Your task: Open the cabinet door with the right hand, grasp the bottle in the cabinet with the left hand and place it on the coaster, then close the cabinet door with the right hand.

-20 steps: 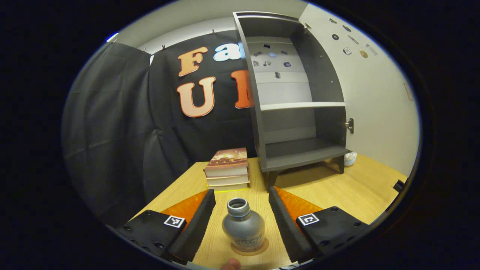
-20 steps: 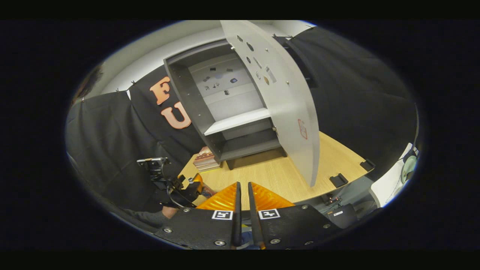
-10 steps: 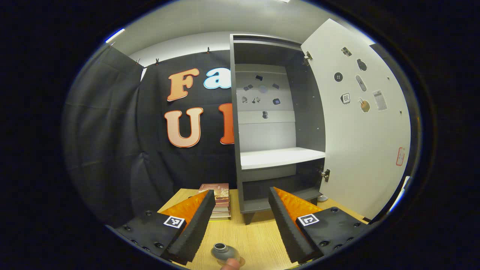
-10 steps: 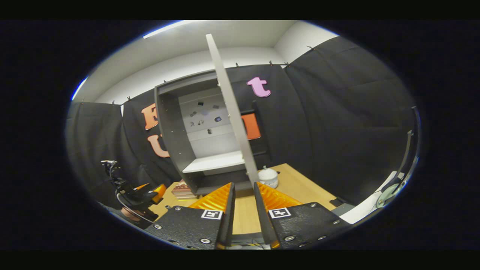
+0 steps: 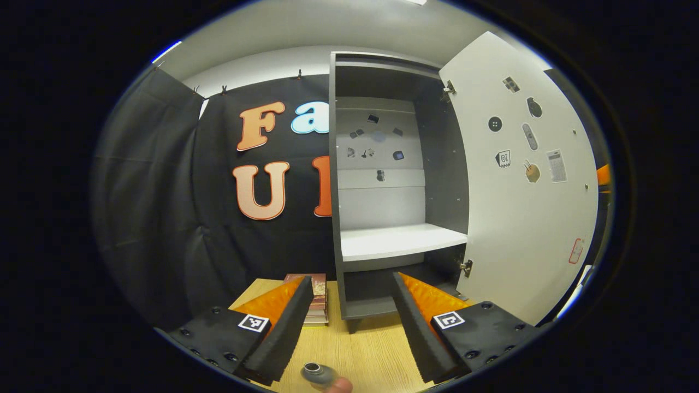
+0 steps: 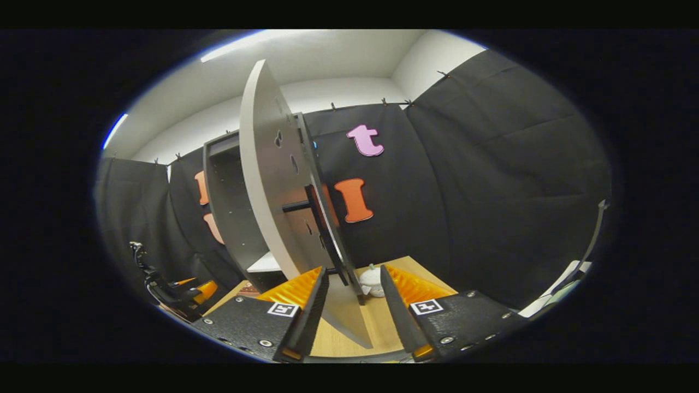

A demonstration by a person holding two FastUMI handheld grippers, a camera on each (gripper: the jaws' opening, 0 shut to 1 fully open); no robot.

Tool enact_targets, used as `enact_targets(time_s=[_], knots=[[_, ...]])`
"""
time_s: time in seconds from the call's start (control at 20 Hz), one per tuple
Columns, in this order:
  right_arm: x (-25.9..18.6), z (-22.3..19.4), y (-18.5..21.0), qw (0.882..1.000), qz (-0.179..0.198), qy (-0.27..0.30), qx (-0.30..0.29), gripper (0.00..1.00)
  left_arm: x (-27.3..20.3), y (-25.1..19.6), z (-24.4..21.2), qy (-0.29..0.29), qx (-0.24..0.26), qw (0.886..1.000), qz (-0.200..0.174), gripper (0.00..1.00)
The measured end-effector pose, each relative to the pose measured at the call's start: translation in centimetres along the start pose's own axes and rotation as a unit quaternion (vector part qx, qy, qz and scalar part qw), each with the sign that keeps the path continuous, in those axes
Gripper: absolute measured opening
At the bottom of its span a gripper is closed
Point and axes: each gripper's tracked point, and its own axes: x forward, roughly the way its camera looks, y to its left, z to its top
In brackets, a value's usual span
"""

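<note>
1. While black cloth (image 5: 158,207) drapes the booth's left side, held by clips under a pale wall and ceiling, the left gripper view looks out over a light wooden table (image 5: 360,355).
2. Down at the bottom edge stands the bottle (image 5: 317,374), uncapped, only its open mouth and shoulder showing, with a fingertip (image 5: 339,386) just beside it; whether it sits on a coaster can't be made out.
3. Left gripper (image 5: 353,305) hangs above the table, fingers spread wide apart, nothing between them, bottle below and near.
4. Just behind the left finger, a stack of books (image 5: 315,300) lies on the table, close against the cabinet's left side.
5. Centre stage: the grey cabinet (image 5: 336,180) stands on short legs, open, its white shelf (image 5: 401,241) bare, small stickers on the pale back panel.
6. Swinging right, the cabinet door (image 5: 524,207) stands open, hinged on the right, stickers dotted over its inner face.
7. Over in the right gripper view, the left gripper (image 6: 183,289) sits low at the far left.
8. Right gripper (image 6: 352,289) has its fingers apart, with the door's lower edge (image 6: 341,305) between them; contact can't be judged. The dark bar handle (image 6: 322,229) runs along the door's outer face.
9. Past the door, a small white pot (image 6: 372,281) rests on the table, black cloth filling the right wall.
</note>
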Motion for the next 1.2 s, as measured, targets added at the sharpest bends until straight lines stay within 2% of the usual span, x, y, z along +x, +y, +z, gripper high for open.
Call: enact_targets(time_s=[0.1,0.15,0.2,0.25,0.3,0.35,0.45,0.75,0.9,1.2], knots=[[0.8,-1.0,0.5,1.0,0.006,0.012,-0.012,0.62,0.1,0.1,-0.4,0.007,0.002,1.0,0.0,0.94],[0.9,-1.3,0.3,1.0,0.007,0.01,-0.019,0.58,0.1,0.1,-0.7,0.012,0.002,1.0,-0.002,0.94],[0.8,-0.9,0.4,1.0,0.006,0.006,-0.021,0.64,0.1,0.3,-0.8,0.014,0.001,1.0,-0.003,0.94],[0.8,-0.8,0.6,1.0,0.006,0.007,-0.026,0.65,0.0,0.6,-0.7,0.015,0.002,1.0,0.0,0.94],[0.7,-0.9,0.8,1.0,0.006,0.005,-0.03,0.57,-0.1,1.1,-0.9,0.016,0.002,1.0,0.002,0.94],[0.7,-0.9,1.2,0.999,0.007,0.004,-0.038,0.64,-0.1,1.3,-1.0,0.018,0.002,1.0,0.004,0.93],[0.6,-1.2,2.5,0.999,0.014,0.002,-0.052,0.64,-0.1,1.8,-1.1,0.021,0.003,1.0,0.007,0.94],[1.2,-2.9,9.0,0.994,0.089,-0.001,-0.064,0.64,-0.4,3.7,-1.5,0.029,-0.002,0.999,0.017,0.94],[2.9,-3.8,12.7,0.99,0.124,-0.001,-0.068,0.64,-0.7,5.6,-1.8,0.034,-0.001,0.999,0.033,0.95],[5.8,-4.9,18.2,0.982,0.171,0.004,-0.077,0.64,-0.8,9.5,-2.6,0.044,-0.023,0.996,0.067,0.94]])
